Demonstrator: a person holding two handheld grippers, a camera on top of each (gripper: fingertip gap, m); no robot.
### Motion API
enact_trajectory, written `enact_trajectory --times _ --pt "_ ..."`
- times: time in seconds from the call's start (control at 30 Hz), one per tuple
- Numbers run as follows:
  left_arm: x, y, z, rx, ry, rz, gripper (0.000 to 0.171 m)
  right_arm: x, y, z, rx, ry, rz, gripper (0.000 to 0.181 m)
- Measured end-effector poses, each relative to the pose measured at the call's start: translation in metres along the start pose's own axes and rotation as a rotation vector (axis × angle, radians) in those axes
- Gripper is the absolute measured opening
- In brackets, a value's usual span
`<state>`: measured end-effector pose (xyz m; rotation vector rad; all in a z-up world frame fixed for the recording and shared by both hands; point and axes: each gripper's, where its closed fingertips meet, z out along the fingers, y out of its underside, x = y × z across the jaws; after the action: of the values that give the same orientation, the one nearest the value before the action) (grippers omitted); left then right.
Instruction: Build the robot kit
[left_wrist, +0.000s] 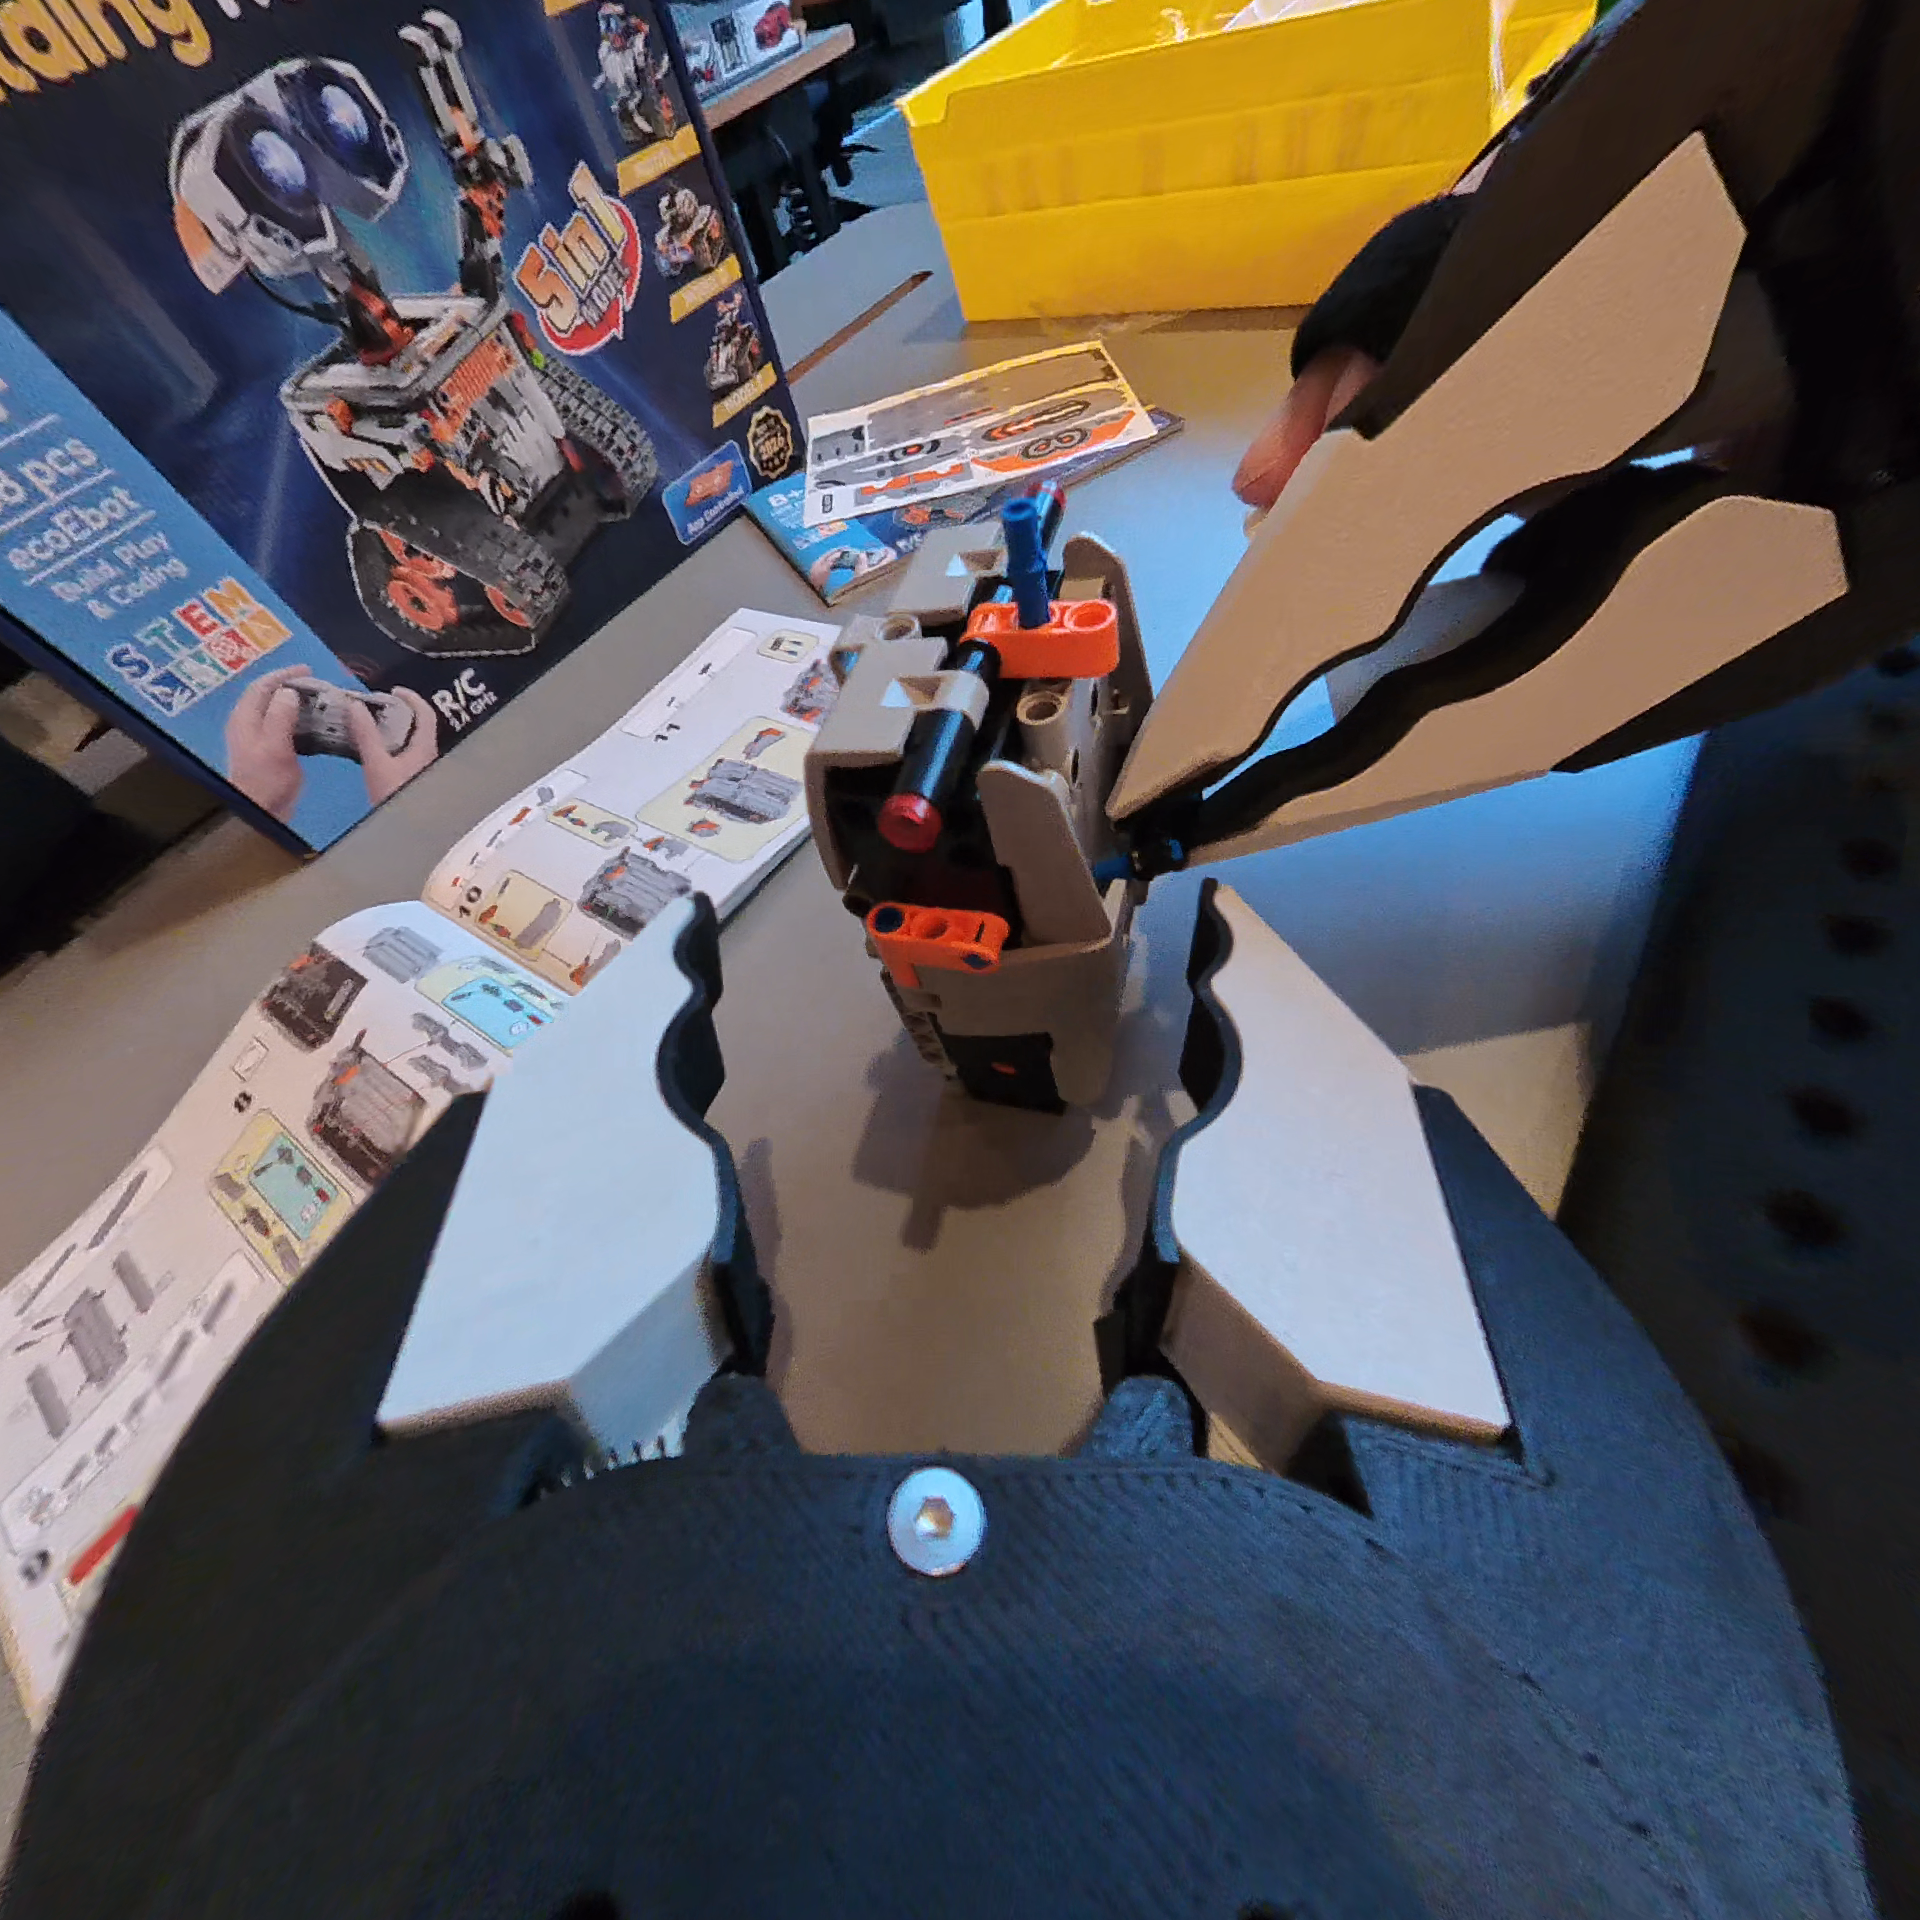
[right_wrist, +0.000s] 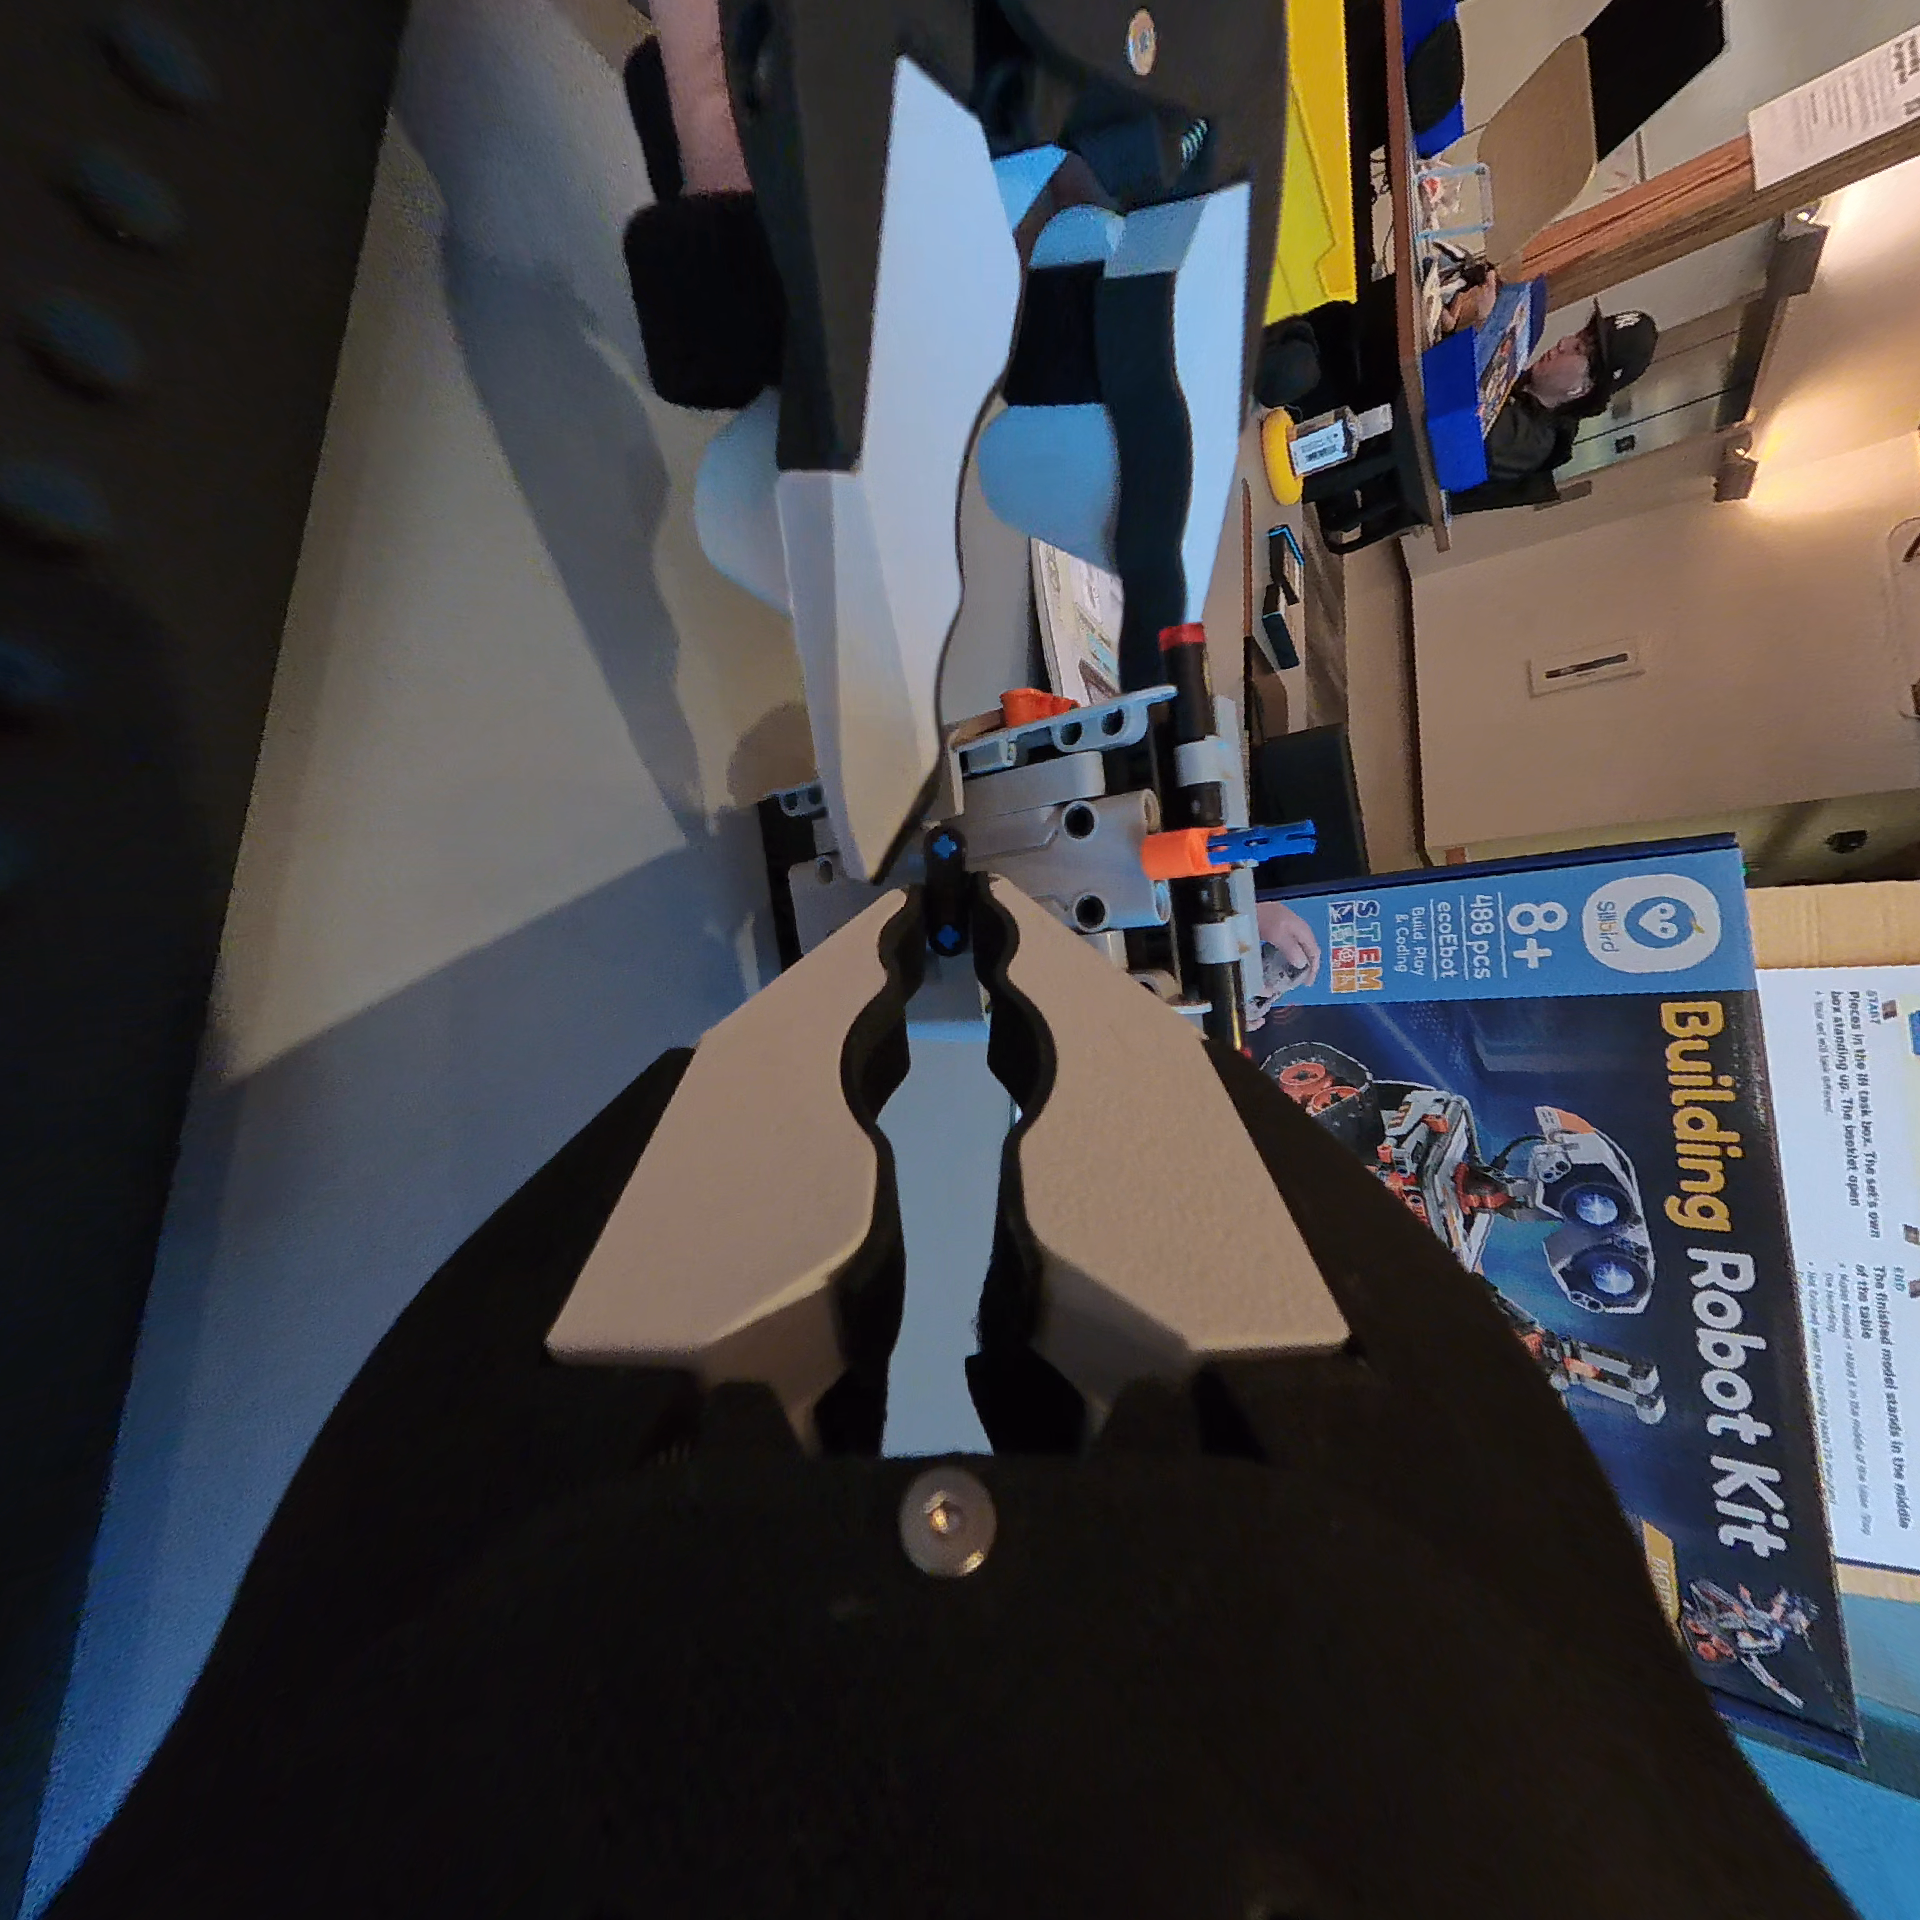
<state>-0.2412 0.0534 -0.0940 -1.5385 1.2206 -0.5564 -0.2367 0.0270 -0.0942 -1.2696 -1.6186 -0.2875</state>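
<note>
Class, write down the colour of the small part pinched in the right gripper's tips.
Black with blue pins: the small part in the right gripper, clearest in the right wrist view.

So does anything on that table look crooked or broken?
Nothing looks broken or spilled. The grey brick assembly stands on end between the open left tool fingers, leaning slightly. The right tool pinches a small black piece with blue pins against its side. The instruction booklet lies open.

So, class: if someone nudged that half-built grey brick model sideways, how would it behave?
The grey brick model probably tips easily: it stands tall on a narrow base. It looks stiff and light, being pinned plastic. The loose-looking blue pin on top might pop off.
</note>
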Motion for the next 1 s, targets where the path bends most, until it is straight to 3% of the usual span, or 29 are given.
enact_trajectory --times 0.13,0.33,1.0 --pt "0.0011 -0.0049 0.0016 0.013 -0.016 0.067 0.080 0.0015 0.0018 0.0006 -0.005 -0.007 -0.002 0.008" --pt "0.0069 -0.0065 0.0009 0.029 0.030 0.044 0.065 0.0027 0.0020 0.0017 -0.004 -0.018 0.001 0.008" --pt "0.0033 -0.0084 0.0006 0.064 0.024 0.022 0.053 0.0075 0.0047 0.0013 0.007 0.041 -0.041 0.012"
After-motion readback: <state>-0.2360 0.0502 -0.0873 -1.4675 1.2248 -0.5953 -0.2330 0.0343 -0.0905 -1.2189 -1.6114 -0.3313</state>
